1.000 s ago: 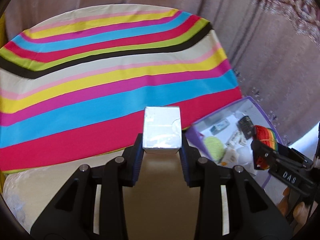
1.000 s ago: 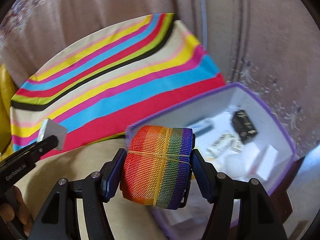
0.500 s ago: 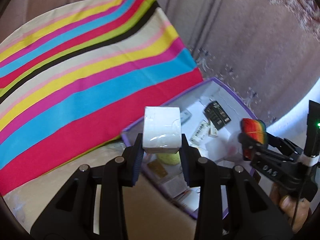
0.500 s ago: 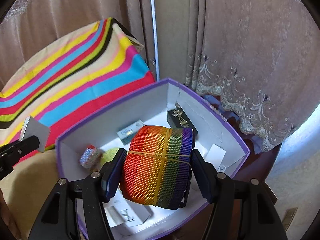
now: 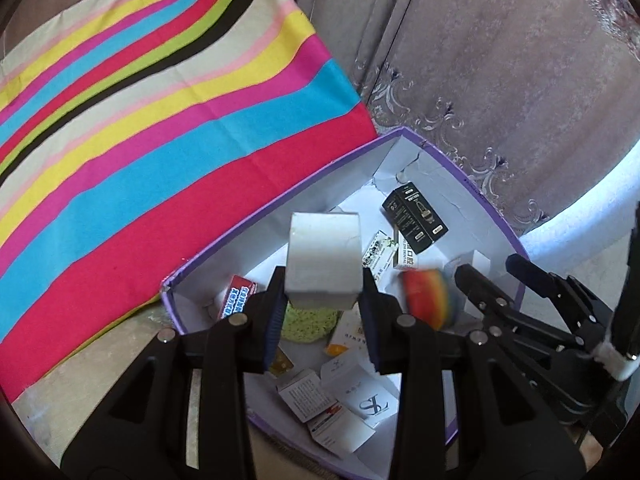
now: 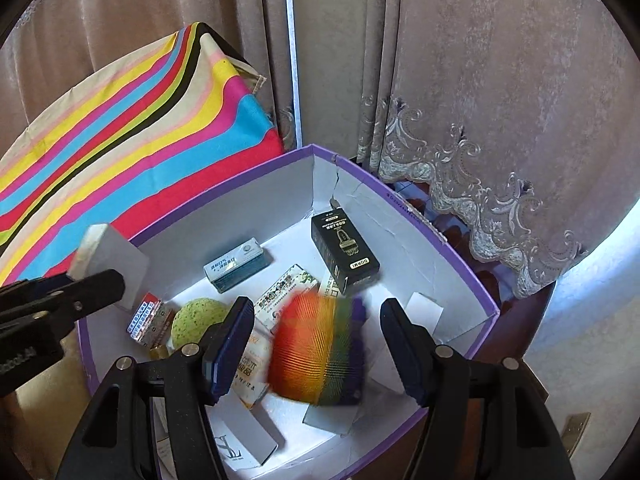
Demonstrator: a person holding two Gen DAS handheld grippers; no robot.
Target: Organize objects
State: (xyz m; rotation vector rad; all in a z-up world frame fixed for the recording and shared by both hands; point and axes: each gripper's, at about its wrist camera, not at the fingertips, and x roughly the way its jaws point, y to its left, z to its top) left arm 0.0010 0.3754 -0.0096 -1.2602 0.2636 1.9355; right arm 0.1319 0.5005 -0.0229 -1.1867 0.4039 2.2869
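Both hands have swung from the striped cloth over to the purple box, and the rainbow roll has left the right gripper: its fingers have just been opening and now stand wide, with the roll blurred between them, touching neither pad (apparently mid-fall onto the cartons on the box floor). In the left view that roll shows at about 3 o'clock from the white carton, just ahead of the right gripper's tips.

That carton sits above the box's near-left part, over the green sponge. The left gripper has it between narrow fingers that have just been easing apart, the pads seemingly at its sides.

So the step is the drop into the box. Next, I judge, the left fingers need to open fully so the carton lands among the others, then both hands lift clear for more items.
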